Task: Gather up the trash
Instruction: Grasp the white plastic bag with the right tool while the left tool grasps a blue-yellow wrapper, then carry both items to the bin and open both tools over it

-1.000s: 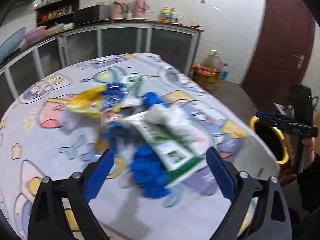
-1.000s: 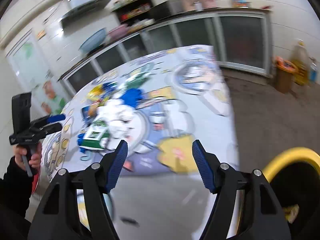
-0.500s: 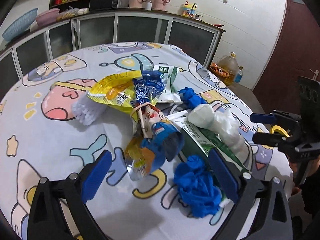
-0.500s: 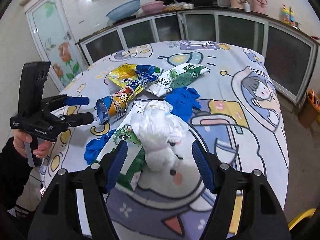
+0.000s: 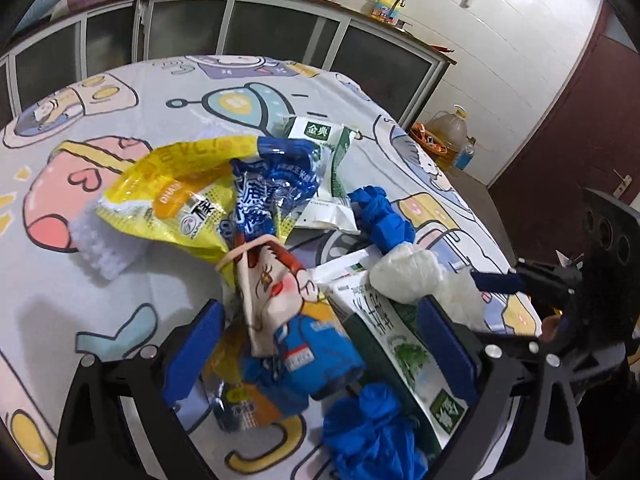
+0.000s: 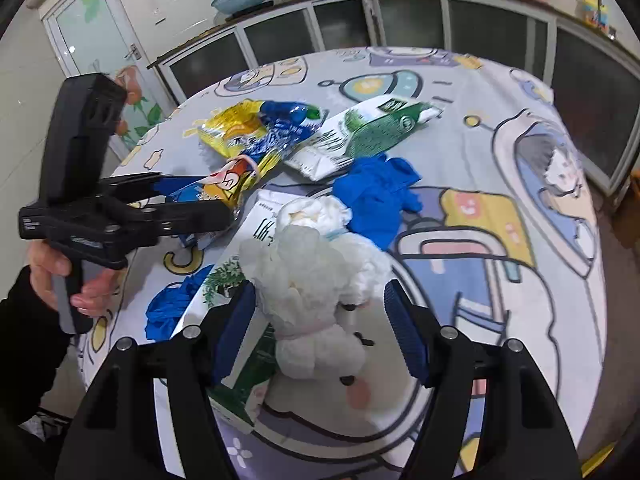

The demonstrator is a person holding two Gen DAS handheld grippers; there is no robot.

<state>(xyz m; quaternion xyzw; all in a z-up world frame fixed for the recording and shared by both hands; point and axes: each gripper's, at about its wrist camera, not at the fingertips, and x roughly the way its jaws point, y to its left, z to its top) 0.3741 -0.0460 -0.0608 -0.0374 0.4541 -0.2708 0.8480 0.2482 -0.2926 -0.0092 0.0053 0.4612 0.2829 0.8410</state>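
A pile of trash lies on the cartoon tablecloth. My left gripper (image 5: 316,340) is open around a cartoon-print snack bag (image 5: 288,312), which also shows in the right wrist view (image 6: 224,184). My right gripper (image 6: 320,332) is open around a crumpled white wad (image 6: 316,276), which also shows in the left wrist view (image 5: 416,276). A yellow wrapper (image 5: 176,196), a blue wrapper (image 5: 276,196), green-white cartons (image 6: 372,132) (image 5: 400,344) and crumpled blue gloves (image 6: 380,196) (image 5: 372,436) lie around them.
A white ridged block (image 5: 104,248) lies left of the yellow wrapper. The table edge (image 6: 600,280) drops to the floor on the right. Glass-door cabinets (image 5: 280,36) stand behind. An oil jug (image 5: 448,136) stands by the wall.
Both grippers have moved in over the pile. The left now straddles the cartoon snack bag and the right straddles the white wad. Both stay open.
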